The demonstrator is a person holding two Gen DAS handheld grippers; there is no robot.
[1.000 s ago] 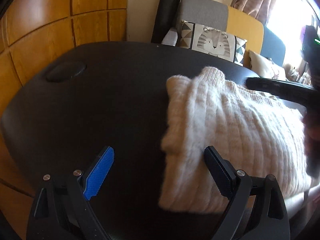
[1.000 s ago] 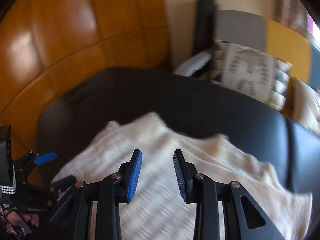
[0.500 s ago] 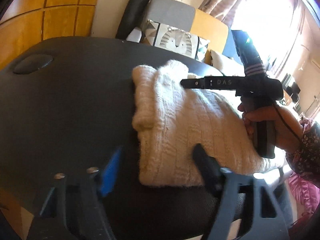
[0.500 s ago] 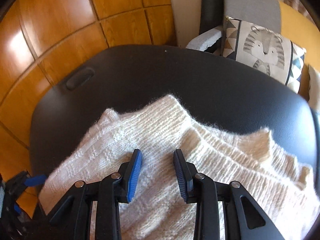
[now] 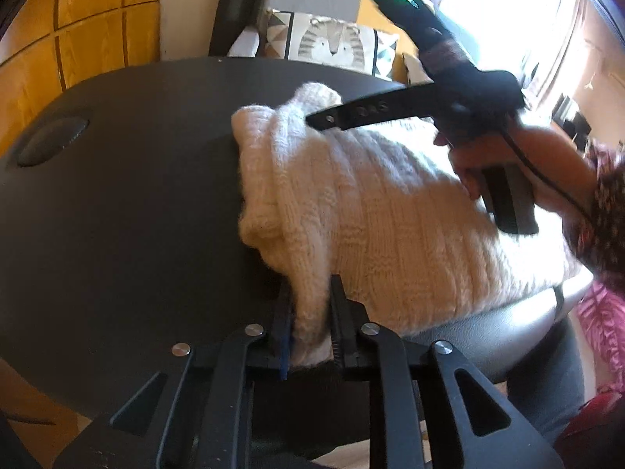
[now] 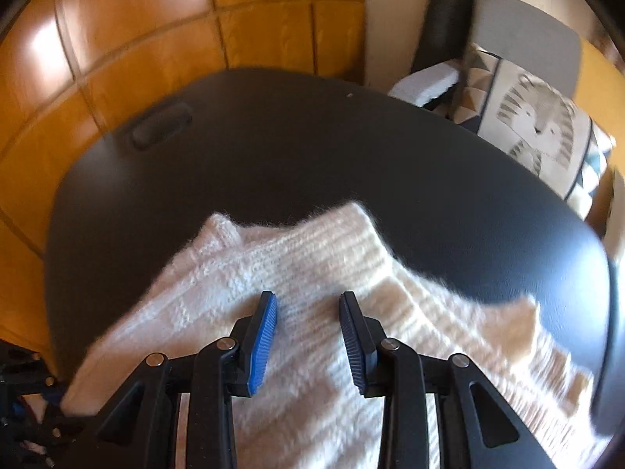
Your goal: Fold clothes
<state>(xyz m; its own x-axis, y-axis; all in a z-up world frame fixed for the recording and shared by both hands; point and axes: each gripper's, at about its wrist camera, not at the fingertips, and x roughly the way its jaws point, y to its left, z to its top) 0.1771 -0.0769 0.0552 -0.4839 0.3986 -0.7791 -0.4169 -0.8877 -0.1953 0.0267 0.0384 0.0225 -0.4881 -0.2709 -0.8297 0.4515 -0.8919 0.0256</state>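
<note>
Your right gripper (image 6: 308, 336) hangs over the sweater (image 6: 312, 273) with its jaws apart, a clear gap between the blue pad (image 6: 262, 342) and the dark pad (image 6: 353, 338), and nothing between them. The cream knit lies folded on the black table (image 6: 312, 156), its far edge making a ragged line with two small peaks; the picture is too blurred to say whether your fingertips touch the wool. An oval recess (image 6: 161, 129) sits in the table's far left. Beyond the table you see wooden panels (image 6: 156, 39), and to the right a tiger-print cushion (image 6: 543, 125) against a grey chair (image 6: 523, 35).
</note>
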